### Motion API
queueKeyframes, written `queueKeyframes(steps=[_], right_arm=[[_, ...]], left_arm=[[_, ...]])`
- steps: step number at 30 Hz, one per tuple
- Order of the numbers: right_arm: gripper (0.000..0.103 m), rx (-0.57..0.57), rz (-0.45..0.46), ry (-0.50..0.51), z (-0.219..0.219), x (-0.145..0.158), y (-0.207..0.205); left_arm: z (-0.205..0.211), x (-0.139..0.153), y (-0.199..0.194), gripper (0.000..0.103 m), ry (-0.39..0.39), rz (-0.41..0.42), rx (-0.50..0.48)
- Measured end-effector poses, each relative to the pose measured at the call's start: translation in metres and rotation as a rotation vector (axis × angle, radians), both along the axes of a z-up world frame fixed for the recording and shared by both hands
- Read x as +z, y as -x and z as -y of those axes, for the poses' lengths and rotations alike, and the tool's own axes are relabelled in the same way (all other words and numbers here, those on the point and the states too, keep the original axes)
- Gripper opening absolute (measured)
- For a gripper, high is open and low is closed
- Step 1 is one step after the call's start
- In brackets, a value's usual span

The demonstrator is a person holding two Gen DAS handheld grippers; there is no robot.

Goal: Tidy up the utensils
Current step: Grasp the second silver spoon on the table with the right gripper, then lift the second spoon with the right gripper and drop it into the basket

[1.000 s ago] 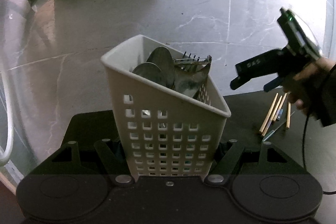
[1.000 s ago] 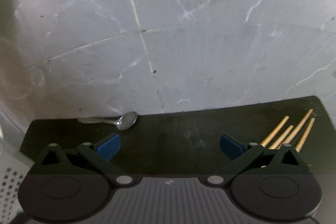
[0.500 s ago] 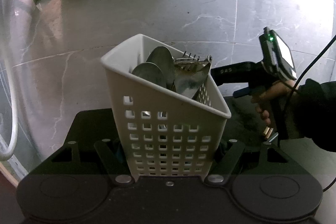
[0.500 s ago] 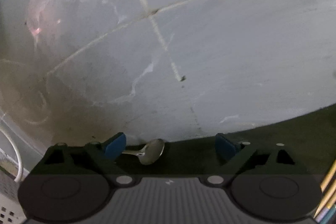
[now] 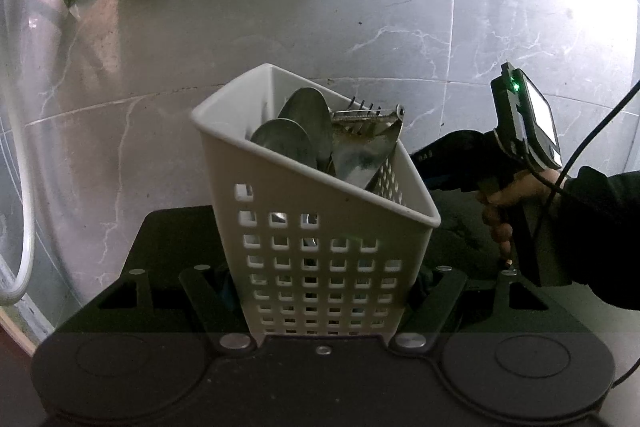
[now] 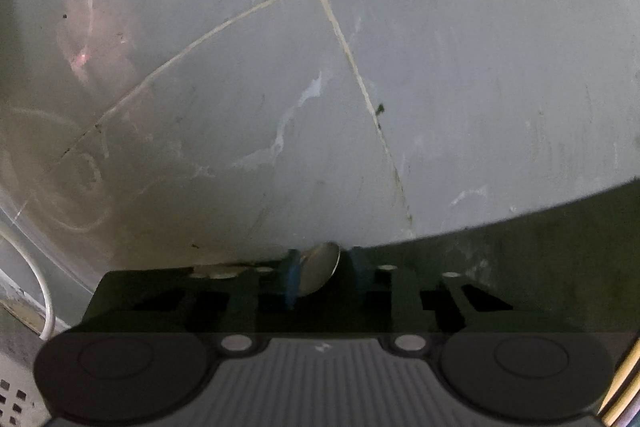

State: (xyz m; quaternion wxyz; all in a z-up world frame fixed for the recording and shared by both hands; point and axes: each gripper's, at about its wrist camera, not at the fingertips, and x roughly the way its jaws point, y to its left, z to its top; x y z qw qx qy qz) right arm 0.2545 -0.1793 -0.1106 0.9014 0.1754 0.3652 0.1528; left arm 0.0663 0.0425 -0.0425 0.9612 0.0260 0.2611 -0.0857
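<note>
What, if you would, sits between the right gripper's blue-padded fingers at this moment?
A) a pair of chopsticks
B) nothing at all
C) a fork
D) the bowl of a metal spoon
D: in the right wrist view the right gripper has its blue pads close on either side of the spoon, whose round bowl shows between them.

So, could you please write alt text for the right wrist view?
The right hand-held gripper has its blue fingers closed around the bowl of a metal spoon at the edge of a dark mat. Grey marble tiles fill the background.
</note>
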Motion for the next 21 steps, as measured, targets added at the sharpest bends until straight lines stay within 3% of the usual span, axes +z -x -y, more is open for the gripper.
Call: queueKeyframes(steps=[7, 21], right_arm=[[0.002, -0.034, 0.045, -0.021, 0.009, 0.011, 0.022], [0.001, -0.104, 0.191, 0.177, 0.029, 0.132, 0.099]], left_arm=[[-0.001, -0.001, 0.000, 0.076, 0.000, 0.002, -0.005], [-0.014, -0.004, 0.000, 0.076, 0.008, 0.015, -0.083]])
